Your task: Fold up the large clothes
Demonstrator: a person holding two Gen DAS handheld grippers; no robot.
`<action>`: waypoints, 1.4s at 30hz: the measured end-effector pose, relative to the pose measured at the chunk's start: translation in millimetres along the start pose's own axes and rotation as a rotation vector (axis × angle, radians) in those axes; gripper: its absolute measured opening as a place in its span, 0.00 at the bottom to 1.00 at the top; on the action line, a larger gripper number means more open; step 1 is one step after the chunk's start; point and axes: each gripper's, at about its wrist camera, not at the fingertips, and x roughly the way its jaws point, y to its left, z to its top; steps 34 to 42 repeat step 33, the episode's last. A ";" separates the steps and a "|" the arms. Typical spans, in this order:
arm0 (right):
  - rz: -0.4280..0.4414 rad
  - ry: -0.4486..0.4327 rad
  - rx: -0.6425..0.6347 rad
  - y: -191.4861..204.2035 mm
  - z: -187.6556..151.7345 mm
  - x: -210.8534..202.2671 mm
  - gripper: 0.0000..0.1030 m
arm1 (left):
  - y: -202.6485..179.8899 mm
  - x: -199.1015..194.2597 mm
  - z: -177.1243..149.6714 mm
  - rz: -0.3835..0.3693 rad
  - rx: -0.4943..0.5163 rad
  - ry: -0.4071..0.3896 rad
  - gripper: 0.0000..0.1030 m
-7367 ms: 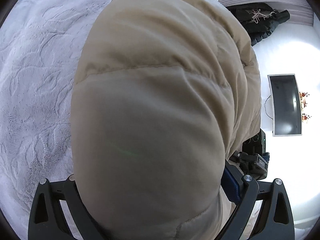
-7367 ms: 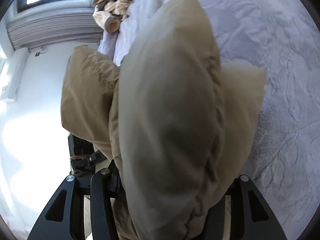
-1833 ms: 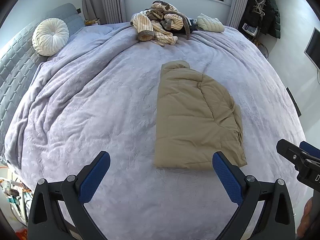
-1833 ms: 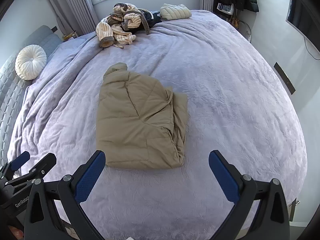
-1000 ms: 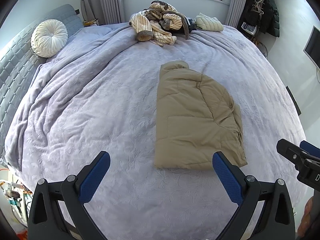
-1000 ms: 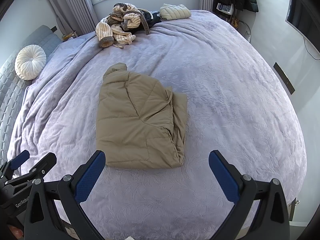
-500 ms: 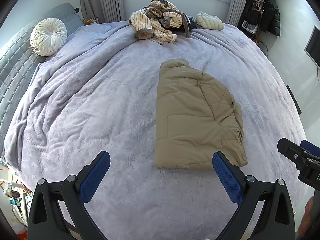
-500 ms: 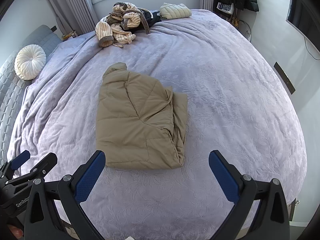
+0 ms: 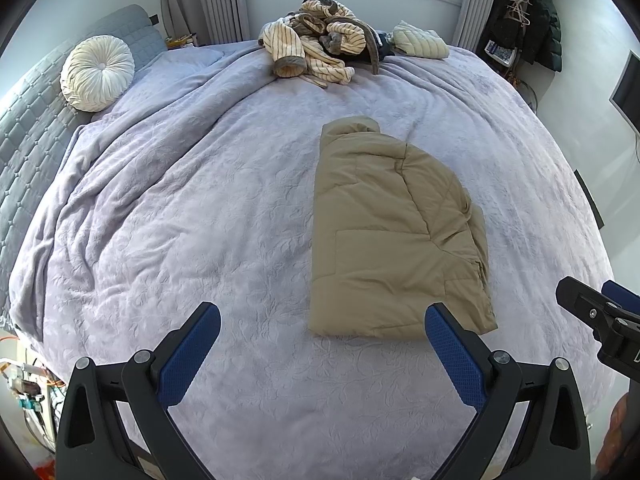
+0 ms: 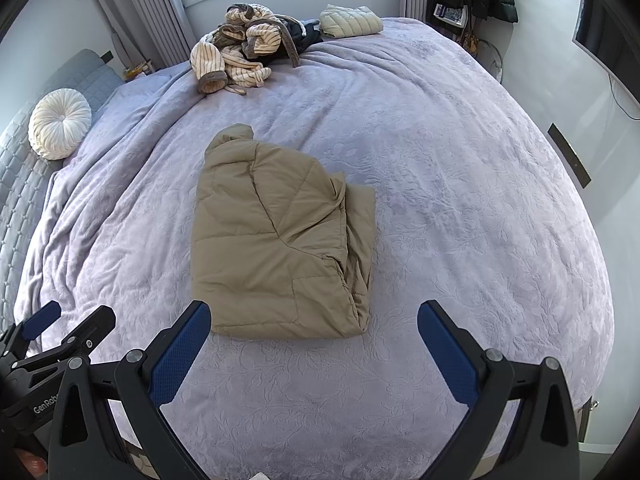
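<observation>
My left gripper [image 9: 322, 344] and right gripper [image 10: 314, 340] both gape wide, holding nothing — the folded tan jacket [image 10: 276, 240] lies flat on the bed [image 10: 460, 184].

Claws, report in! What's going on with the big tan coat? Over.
Left claw open, empty. Right claw open, empty. Tan coat lies folded on the bed, untouched. Nothing in the way; unfolded clothes pile waits at the far edge.

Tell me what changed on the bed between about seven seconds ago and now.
Both grippers let go of the tan quilted puffer jacket, which then filled both views between their fingers. It now lies folded on the lavender bedspread, and the left gripper and right gripper are open and pulled back.
</observation>
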 end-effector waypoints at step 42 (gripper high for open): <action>0.001 0.004 0.000 -0.8 -1.6 -0.4 1.00 | 12.6 7.0 3.3 -0.024 -0.010 0.007 0.99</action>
